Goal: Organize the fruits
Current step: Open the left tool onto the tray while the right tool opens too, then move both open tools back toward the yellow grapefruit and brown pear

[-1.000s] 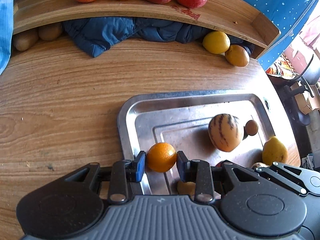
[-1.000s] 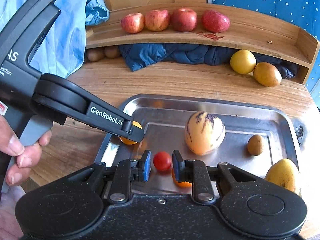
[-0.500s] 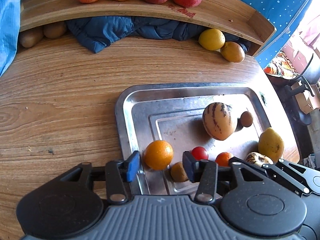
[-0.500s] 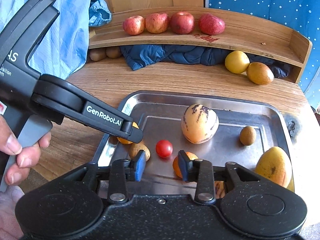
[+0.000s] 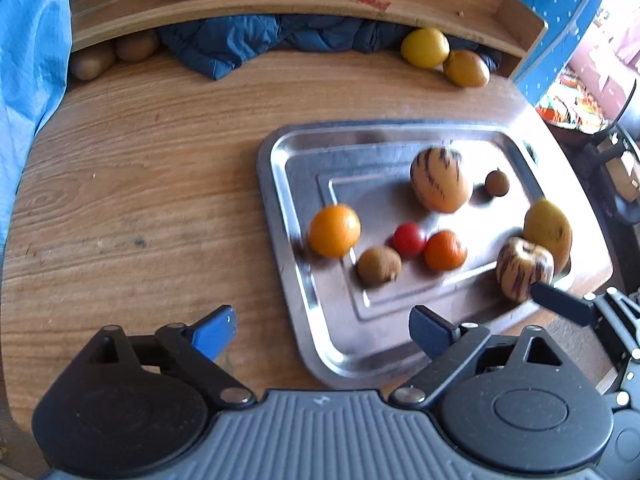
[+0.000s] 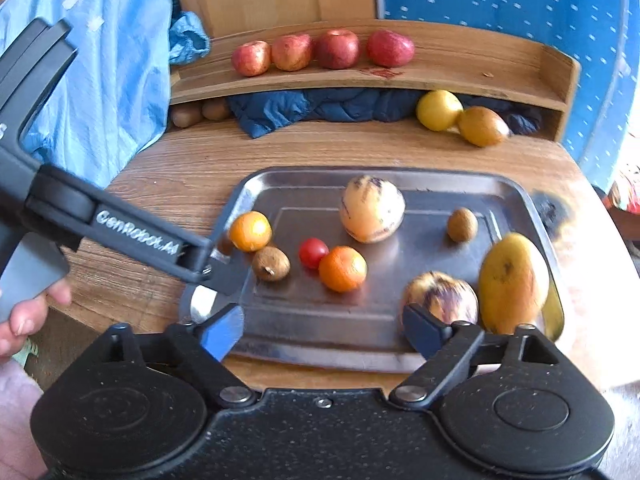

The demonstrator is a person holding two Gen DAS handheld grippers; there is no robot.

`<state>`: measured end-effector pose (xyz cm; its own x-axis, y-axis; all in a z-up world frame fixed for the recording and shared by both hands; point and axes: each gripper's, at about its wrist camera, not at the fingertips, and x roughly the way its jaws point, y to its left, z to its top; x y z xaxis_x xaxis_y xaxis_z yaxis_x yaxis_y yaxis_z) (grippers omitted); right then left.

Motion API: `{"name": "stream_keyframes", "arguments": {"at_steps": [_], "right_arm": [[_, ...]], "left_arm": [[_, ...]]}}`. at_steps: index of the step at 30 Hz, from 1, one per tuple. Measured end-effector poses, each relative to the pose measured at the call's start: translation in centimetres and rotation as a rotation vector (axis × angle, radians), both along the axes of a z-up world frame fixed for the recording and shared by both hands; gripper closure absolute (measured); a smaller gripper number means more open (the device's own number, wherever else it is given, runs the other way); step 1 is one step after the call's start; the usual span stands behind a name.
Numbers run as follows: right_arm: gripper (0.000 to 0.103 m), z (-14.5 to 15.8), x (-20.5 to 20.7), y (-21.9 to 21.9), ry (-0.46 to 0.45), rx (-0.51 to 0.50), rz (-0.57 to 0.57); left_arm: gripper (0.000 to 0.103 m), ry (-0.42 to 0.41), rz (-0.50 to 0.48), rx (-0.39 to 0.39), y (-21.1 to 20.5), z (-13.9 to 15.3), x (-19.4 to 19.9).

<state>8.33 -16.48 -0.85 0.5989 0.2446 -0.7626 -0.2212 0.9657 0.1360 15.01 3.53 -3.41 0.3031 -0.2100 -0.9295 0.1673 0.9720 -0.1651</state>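
A steel tray [image 5: 288, 208] [image 6: 400, 344] on the wooden table holds an orange [image 5: 334, 231] [image 6: 250, 231], a brown kiwi [image 5: 379, 265] [image 6: 271, 263], a red tomato [image 5: 409, 239] [image 6: 313, 252], a small orange [image 5: 445, 251] [image 6: 343, 268], two striped melons [image 5: 439, 179] [image 6: 372, 208] [image 5: 524, 268] [image 6: 440, 298], a mango [image 5: 548, 228] [image 6: 513, 282] and a small kiwi [image 5: 497, 183] [image 6: 462, 224]. My left gripper [image 5: 322, 334] is open and empty above the tray's near-left corner. My right gripper [image 6: 323, 330] is open and empty over the tray's near edge.
A wooden shelf [image 6: 440, 76] at the back carries several red apples [image 6: 336, 49]. Under it lie a dark blue cloth [image 6: 320, 108], a yellow fruit [image 6: 439, 110] with a brown one [image 6: 482, 126], and two kiwis [image 6: 200, 112]. Light blue fabric [image 6: 100, 80] hangs left. A hand [image 6: 24, 320] grips the left tool.
Both grippers opened wide and pulled back from the tray. The left one let go of the orange, the right one released the tomato; both fruits now rest on the tray.
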Motion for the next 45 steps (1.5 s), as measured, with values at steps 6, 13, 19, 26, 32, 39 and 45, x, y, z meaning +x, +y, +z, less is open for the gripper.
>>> {"name": "stream_keyframes", "arguments": {"at_steps": [6, 13, 19, 26, 32, 39, 45], "right_arm": [[0.004, 0.1, -1.4, -1.1, 0.017, 0.002, -0.055], [0.001, 0.3, -2.0, -2.6, 0.050, -0.020, -0.124], [0.001, 0.3, -1.9, -4.4, 0.076, -0.031, -0.190], [0.001, 0.6, -0.8, -6.3, 0.074, -0.056, -0.234], [0.001, 1.1, 1.2, -8.3, 0.049, -0.068, -0.271], [0.001, 1.2, 4.5, -10.5, 0.010, -0.045, -0.310], [0.001, 0.6, 7.3, -11.4, -0.006, -0.033, -0.326]], "left_arm": [[0.004, 0.024, -0.027, 0.036, -0.8, 0.1, -0.9], [0.002, 0.015, -0.070, 0.052, -2.4, 0.8, -1.2], [0.001, -0.003, -0.107, 0.067, -3.9, 1.1, -0.7], [0.001, -0.027, -0.098, 0.053, -4.6, 1.4, 1.3], [0.001, -0.031, -0.083, 0.031, -5.8, 1.5, 4.5], [0.001, -0.046, -0.083, 0.017, -7.8, 1.8, 8.6], [0.001, -0.064, -0.071, -0.003, -9.5, 1.6, 12.6]]}}
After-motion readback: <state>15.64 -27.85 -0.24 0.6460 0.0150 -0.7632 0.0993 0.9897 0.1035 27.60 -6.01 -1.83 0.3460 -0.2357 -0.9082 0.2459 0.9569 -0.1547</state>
